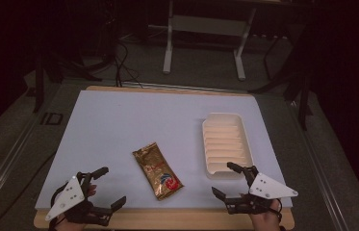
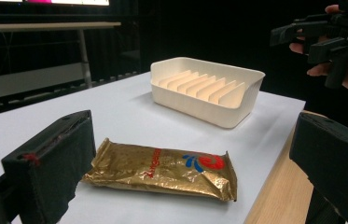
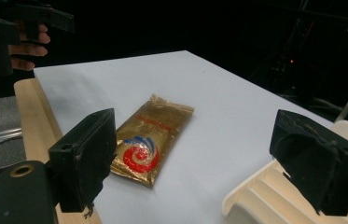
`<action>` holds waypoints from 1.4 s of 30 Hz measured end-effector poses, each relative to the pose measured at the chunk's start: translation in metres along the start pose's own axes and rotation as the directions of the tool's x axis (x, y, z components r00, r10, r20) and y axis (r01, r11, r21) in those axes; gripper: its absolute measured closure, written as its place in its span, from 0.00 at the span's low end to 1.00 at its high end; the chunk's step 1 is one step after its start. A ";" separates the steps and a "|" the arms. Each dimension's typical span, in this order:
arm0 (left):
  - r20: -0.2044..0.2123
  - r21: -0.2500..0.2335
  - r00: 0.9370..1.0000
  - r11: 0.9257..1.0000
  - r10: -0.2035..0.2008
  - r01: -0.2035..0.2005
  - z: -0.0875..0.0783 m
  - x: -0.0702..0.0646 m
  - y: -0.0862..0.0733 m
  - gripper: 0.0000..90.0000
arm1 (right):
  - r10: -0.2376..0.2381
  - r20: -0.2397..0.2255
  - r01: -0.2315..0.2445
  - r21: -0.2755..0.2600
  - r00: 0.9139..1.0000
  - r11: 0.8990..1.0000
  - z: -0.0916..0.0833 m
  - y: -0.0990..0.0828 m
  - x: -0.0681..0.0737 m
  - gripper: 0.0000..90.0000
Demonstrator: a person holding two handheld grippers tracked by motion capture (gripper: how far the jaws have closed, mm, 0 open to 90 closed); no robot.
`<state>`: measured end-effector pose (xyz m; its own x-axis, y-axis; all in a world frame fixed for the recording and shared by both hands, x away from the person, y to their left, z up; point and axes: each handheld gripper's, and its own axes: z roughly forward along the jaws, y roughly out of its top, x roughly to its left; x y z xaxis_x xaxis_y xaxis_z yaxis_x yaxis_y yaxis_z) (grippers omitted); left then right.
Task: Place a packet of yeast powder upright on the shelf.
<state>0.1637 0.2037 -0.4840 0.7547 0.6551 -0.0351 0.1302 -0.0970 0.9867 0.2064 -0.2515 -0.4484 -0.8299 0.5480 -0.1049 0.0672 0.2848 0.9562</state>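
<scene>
A gold foil packet (image 1: 158, 171) with a red and blue logo lies flat near the front of the white table (image 1: 134, 125). It appears between the jaws in the left gripper view (image 2: 162, 170) and the right gripper view (image 3: 150, 137). A cream ribbed tray (image 1: 226, 144) stands to its right, empty. My left gripper (image 1: 112, 187) is open at the front left, apart from the packet. My right gripper (image 1: 224, 179) is open at the front right, just before the tray's near end. Nothing sits between either pair of jaws.
The table's wooden front edge (image 1: 167, 219) runs under both grippers. A white metal table frame (image 1: 201, 29) stands on the dark floor beyond. Cables (image 1: 121, 60) lie on the floor behind the table's back left.
</scene>
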 end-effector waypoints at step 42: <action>0.118 0.091 0.992 0.995 -0.054 0.044 0.016 -0.018 0.044 0.01 | -0.021 -0.045 0.022 0.031 0.999 0.999 0.001 0.023 0.022 0.12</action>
<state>0.1660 0.1755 -0.4428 0.8170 0.5666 -0.1071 0.2212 -0.1364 0.9656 0.1904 -0.2325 -0.4284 -0.8553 0.5059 -0.1122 0.0660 0.3212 0.9447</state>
